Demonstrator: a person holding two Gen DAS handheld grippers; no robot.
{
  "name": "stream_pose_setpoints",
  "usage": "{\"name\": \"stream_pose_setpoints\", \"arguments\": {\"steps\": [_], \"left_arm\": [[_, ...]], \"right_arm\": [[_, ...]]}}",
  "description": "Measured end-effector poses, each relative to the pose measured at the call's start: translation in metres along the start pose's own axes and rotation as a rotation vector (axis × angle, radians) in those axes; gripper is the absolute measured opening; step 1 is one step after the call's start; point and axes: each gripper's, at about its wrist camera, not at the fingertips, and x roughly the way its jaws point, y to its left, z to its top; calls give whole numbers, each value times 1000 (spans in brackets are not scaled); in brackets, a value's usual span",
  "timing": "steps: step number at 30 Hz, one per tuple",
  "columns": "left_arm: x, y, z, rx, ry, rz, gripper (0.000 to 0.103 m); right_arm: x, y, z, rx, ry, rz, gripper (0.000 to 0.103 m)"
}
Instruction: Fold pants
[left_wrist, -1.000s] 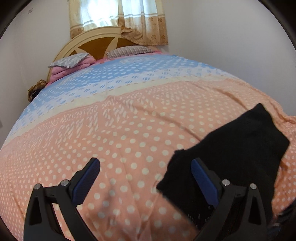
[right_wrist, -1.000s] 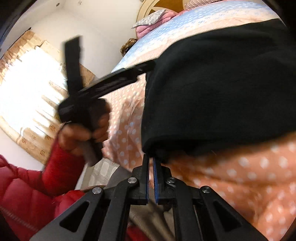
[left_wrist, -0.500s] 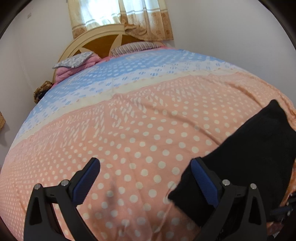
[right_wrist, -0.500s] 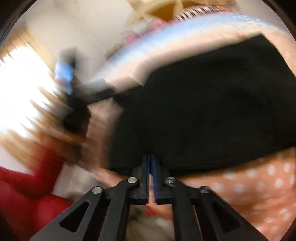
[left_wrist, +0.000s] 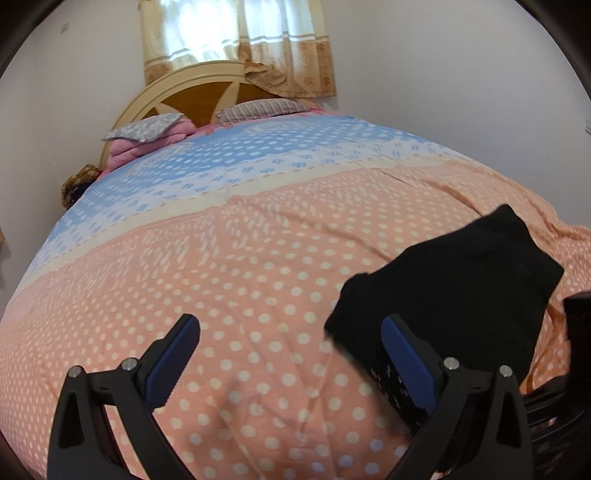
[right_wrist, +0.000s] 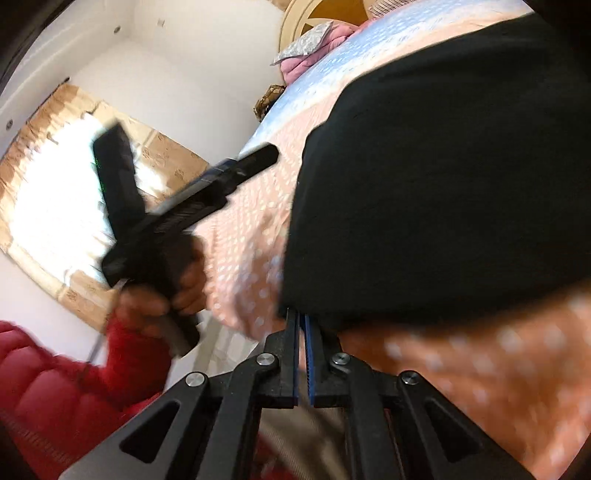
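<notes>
one pair of black pants, folded into a thick, plain bundle, lies near the bed's right edge. two grippers: the left gripper gapes wide, empty; the right gripper is pinched onto the pants' near edge.

**Daylit room, soft blur, strong fisheye bend**

We see even daylight from a curtained window, blown out to white in the right wrist view. Shadows on the bed stay faint. The pants read as flat black, without detail. Motion blur smears the right view's lower edge; both frames curve, with dark corners.
</notes>
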Motion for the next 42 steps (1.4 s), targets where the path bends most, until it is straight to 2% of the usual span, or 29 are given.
{"name": "stream_pose_setpoints", "arguments": {"steps": [2,5,7,9,12,16,19,22,25,26,28,30,32,34,38,42], "left_arm": [[-1,9,1,-30,-2,10,101],[0,18,0,-58,0,16,101],[1,20,-2,-62,1,15,101],[2,19,-2,-59,3,6,101],[-3,16,-3,-44,-11,-15,101],[-6,6,-9,-24,-33,-63,101],[4,-11,-15,2,-24,-103,101],[10,-33,-23,42,-5,-131,101],[11,-52,-32,83,15,-127,101],[13,-56,-36,98,30,-121,101],[15,-58,-42,102,54,-106,101],[18,-53,-46,60,94,-132,102],[15,-50,-44,49,108,-145,102],[9,-48,-40,62,104,-133,101],[-13,-40,-19,51,14,-109,101],[-8,-44,7,18,-39,-67,101]], "right_arm": [[23,0,5,-51,-27,24,3],[57,1,8,-73,-11,65,0],[58,-6,6,-40,-37,113,0],[60,-3,4,-40,-42,110,0],[45,4,-1,-45,-9,70,2],[-2,-2,-20,-56,54,7,2],[-50,-8,-22,-11,-34,25,2],[-86,-3,-5,-40,-188,-90,2],[-107,-8,13,-55,-291,-233,2],[-108,-12,17,-49,-289,-264,2],[-106,-27,23,-20,-246,-391,2],[-104,-46,21,31,-172,-517,1],[-137,-68,20,113,-217,-422,1],[-148,-71,18,164,-218,-405,1],[-168,-47,28,65,-306,-458,2],[-180,-37,56,-41,-384,-583,2]]}}
